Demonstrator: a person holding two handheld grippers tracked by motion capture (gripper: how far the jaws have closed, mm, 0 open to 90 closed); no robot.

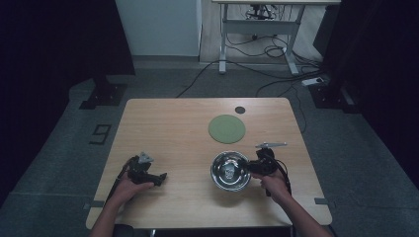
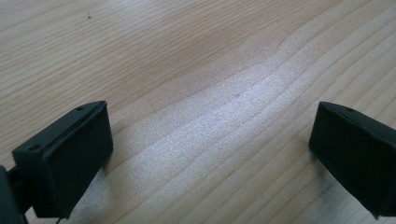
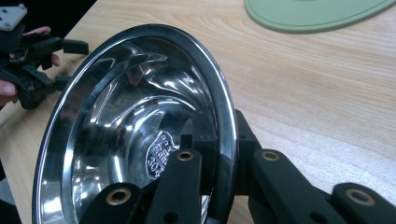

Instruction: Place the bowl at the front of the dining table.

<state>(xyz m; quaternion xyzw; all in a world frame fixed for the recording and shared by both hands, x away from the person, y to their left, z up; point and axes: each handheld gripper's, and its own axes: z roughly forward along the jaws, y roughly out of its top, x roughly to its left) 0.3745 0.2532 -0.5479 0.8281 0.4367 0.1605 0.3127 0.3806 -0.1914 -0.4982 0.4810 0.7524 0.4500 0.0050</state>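
Steel bowl (image 1: 230, 171), empty, rim clamped by right gripper (image 1: 251, 167).

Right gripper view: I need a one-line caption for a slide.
Right gripper shut on the rim of a steel bowl, with a green mat beyond on the wooden table.

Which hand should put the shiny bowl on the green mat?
The right. The right gripper is already shut on the bowl rim, and the green mat lies just beyond it. The left gripper is open, off to the side.
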